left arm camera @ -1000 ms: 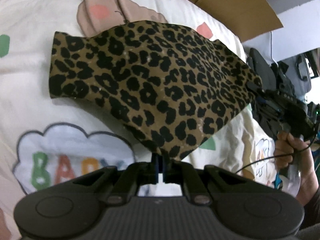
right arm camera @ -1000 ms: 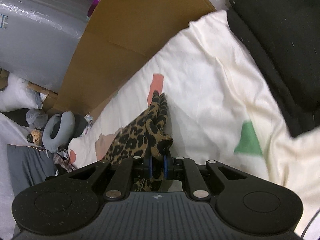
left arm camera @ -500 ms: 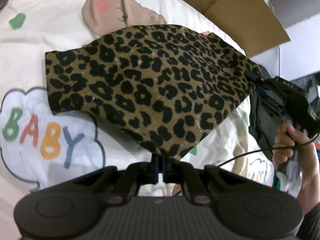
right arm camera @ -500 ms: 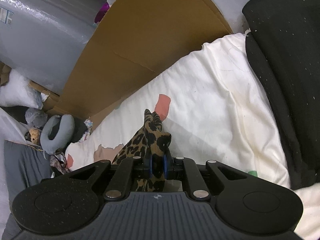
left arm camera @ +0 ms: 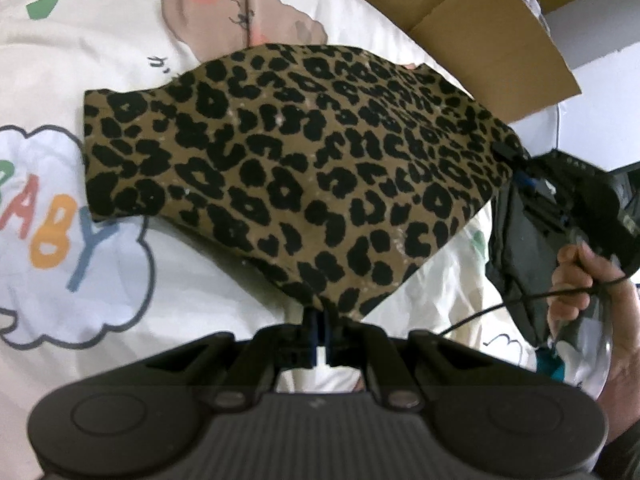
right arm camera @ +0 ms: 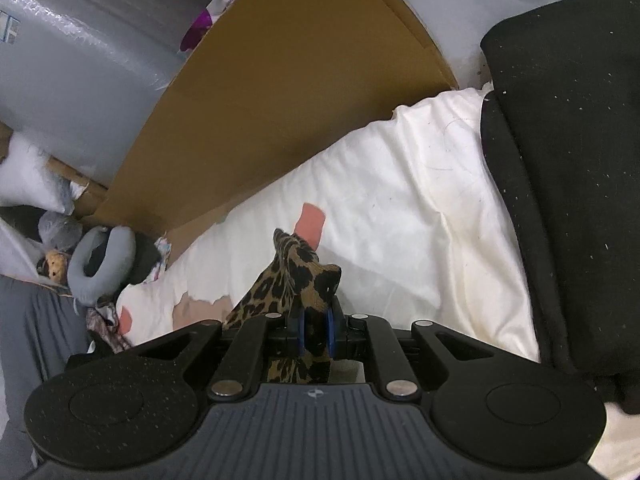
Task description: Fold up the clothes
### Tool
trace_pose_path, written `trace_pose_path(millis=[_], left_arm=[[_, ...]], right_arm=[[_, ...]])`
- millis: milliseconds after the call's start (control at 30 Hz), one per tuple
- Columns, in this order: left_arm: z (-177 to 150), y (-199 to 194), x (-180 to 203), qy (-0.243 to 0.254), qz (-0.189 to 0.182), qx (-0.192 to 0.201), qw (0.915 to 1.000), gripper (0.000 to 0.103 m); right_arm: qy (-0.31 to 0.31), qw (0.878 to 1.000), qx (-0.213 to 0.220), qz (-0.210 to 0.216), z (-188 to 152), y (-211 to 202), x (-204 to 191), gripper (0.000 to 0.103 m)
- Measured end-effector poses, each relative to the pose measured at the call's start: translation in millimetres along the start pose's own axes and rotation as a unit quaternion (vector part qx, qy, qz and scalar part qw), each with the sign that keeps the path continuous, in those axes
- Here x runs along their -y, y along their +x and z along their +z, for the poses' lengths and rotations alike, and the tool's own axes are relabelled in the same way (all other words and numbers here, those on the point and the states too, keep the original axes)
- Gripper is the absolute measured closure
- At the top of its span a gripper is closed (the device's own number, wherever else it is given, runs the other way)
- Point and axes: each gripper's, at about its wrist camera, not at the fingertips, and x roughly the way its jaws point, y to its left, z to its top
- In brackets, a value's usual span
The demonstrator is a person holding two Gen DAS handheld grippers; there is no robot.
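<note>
A leopard-print garment (left arm camera: 288, 168) hangs stretched above a cream printed bedspread (left arm camera: 80, 60). My left gripper (left arm camera: 318, 318) is shut on its near lower corner. In the left wrist view my right gripper (left arm camera: 516, 168) pinches the far right corner, with a hand (left arm camera: 580, 276) on its handle. The right wrist view shows that gripper (right arm camera: 314, 330) shut on a bunched fold of the same leopard-print garment (right arm camera: 296, 276), which stands up between the blue pads. The garment's left end droops onto the bedspread.
A brown cardboard sheet (right arm camera: 288, 112) leans along the bed's far edge. Black clothing (right arm camera: 568, 168) lies on the bed to the right. A grey neck pillow (right arm camera: 100, 260) and a grey bubble-wrapped bundle (right arm camera: 80, 64) sit beyond the bed. A cloud print reading BABY (left arm camera: 52, 232) marks the bedspread.
Both grippers have shifted sideways with the garment still held; in the left wrist view the garment and cloud print slid across, and the right wrist view now shows more cardboard and black clothing.
</note>
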Motion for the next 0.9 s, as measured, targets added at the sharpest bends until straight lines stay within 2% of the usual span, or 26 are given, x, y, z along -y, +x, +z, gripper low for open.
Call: trace_pose_path(millis=[100, 200, 300, 333, 433, 500, 567, 667, 800, 900], left_arm=[[-3.5, 11.0, -7.7, -0.029, -0.007, -0.001, 0.9995, 0.100], [-7.4, 18.6, -11.6, -0.038, -0.002, -0.003, 0.9993, 0.100], [-12.8, 17.8, -21.1, -0.065, 0.000, -0.008, 0.9979, 0.100], [-13.9, 15.5, -21.5, -0.060, 0.002, -0.008, 0.9981, 0.100], [-12.5, 5.4, -22.0, -0.041, 0.014, -0.016, 0.9989, 0.099], [-6.9, -2.4, -20.8, -0.032, 0.019, -0.036, 0.9987, 0.096], [-6.1, -19.3, -13.5, -0.001, 0.028, -0.053, 0.9982, 0.088], [-2.2, -42.8, -9.4, 0.044, 0.032, -0.066, 0.9963, 0.081], [13.3, -64.6, -0.2, 0.097, 0.054, -0.047, 0.9927, 0.074], [31.6, -72.9, 8.2, 0.143, 0.069, -0.029, 0.9869, 0.070]], right_arm=[[-0.001, 1.000, -0.002, -0.012, 2.1, 10.8, 6.5, 0.093], [0.018, 1.000, -0.010, -0.024, 2.0, 21.7, 21.4, 0.093], [0.057, 0.998, -0.014, -0.030, -1.4, 25.1, 39.5, 0.086], [0.064, 0.997, -0.011, -0.029, -3.4, 23.1, 43.1, 0.084], [0.075, 0.997, -0.003, -0.027, -9.3, 13.9, 49.7, 0.079], [0.082, 0.996, 0.003, -0.027, -13.0, 5.3, 52.1, 0.076], [0.088, 0.996, 0.010, -0.023, -17.6, -4.1, 53.7, 0.062], [0.092, 0.996, 0.014, -0.017, -25.7, -15.7, 53.3, 0.058], [0.093, 0.995, 0.018, -0.003, -36.7, -26.8, 50.8, 0.056], [0.096, 0.995, 0.015, 0.010, -45.4, -33.6, 47.1, 0.052]])
